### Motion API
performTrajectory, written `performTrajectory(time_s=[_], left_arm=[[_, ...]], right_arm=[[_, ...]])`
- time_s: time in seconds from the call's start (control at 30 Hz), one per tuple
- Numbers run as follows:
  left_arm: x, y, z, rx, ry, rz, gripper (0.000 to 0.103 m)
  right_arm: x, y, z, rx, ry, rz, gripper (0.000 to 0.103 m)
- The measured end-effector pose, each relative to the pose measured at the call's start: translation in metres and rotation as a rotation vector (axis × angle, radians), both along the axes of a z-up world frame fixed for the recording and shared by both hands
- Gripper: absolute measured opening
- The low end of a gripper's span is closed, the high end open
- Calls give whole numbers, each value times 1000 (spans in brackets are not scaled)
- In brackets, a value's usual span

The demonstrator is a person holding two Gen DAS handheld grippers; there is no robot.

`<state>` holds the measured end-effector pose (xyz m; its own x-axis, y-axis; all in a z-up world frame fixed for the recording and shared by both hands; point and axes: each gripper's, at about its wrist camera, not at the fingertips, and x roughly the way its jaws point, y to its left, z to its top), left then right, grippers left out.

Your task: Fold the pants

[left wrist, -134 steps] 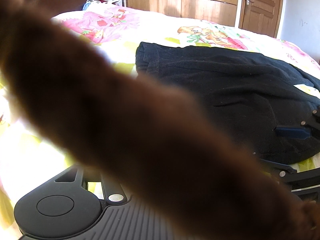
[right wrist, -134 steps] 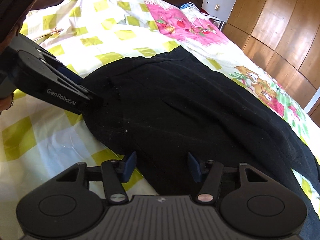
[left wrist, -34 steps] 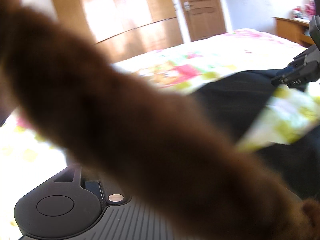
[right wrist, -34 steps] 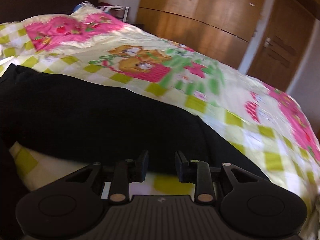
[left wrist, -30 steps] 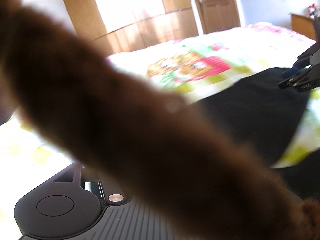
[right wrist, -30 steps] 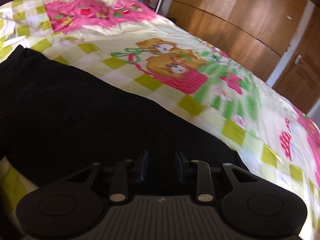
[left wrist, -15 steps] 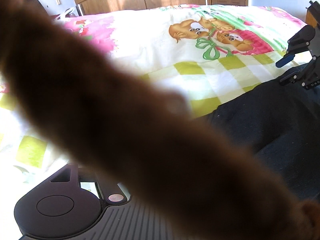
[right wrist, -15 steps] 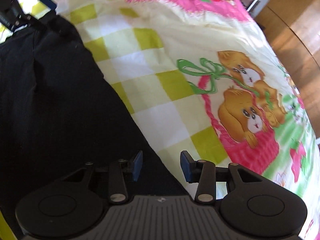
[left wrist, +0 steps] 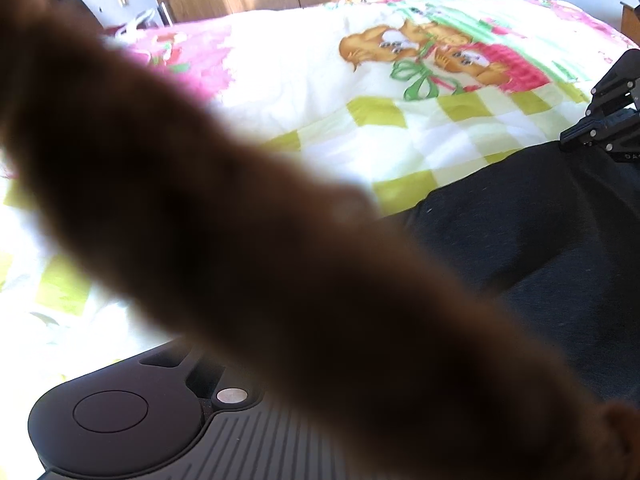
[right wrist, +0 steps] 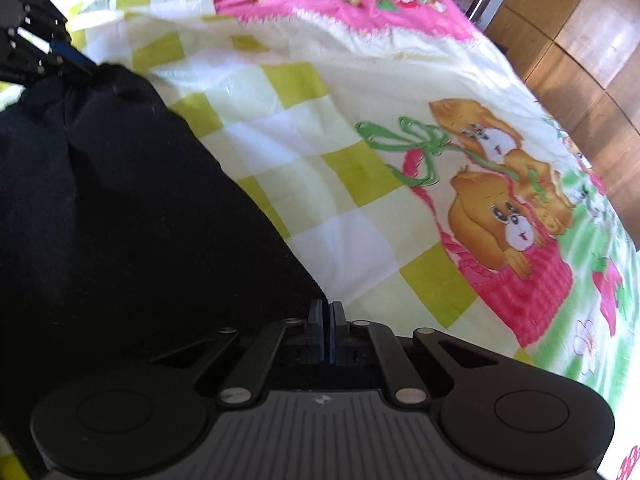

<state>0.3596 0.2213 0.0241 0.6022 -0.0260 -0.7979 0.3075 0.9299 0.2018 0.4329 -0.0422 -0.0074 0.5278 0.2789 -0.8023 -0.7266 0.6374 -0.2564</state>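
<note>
The black cloth pants (right wrist: 112,216) are spread on the checked yellow-green bedcover with puppy print (right wrist: 360,128). The fingers of the right gripper (right wrist: 325,320) are pressed together at the near edge of the cloth, and a grip on it is judged likely. The left gripper (right wrist: 70,56) meets the far corner; its jaws cannot be told, as a blurred brown shape (left wrist: 260,260) covers its own view. At least one fold seems still to be made.

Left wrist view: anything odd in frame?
Yes. A blurred brown object sits right against the lens, running diagonally and hiding the left gripper's jaws. Only the pants and bedspread show past it.
</note>
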Motion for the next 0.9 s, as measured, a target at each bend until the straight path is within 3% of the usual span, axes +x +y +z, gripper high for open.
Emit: performTrajectory(time_s=[0.2, 0.4, 0.53, 0.63, 0.73, 0.83, 0.9], left_arm=[[-47, 3, 46, -70, -79, -22, 5], [-145, 2, 83, -129, -110, -74, 0], [-204, 2, 78, -130, -115, -58, 0], [-233, 9, 57, -127, -124, -12, 0], [-253, 17, 31, -104, -141, 35, 0], [-272, 17, 17, -80, -168, 44, 0], [-286, 7, 14, -24, -217, 2, 9]], right_arm=[[-52, -17, 52, 88, -41, 4, 20], [-155, -47, 100, 243, -21, -24, 20], [-234, -51, 101, 295, 70, -2, 20], [-285, -44, 78, 317, 166, 20, 20], [-324, -34, 52, 284, 200, 15, 20], [-352, -22, 43, 159, -6, 15, 17], [-365, -12, 38, 50, -150, 54, 19]])
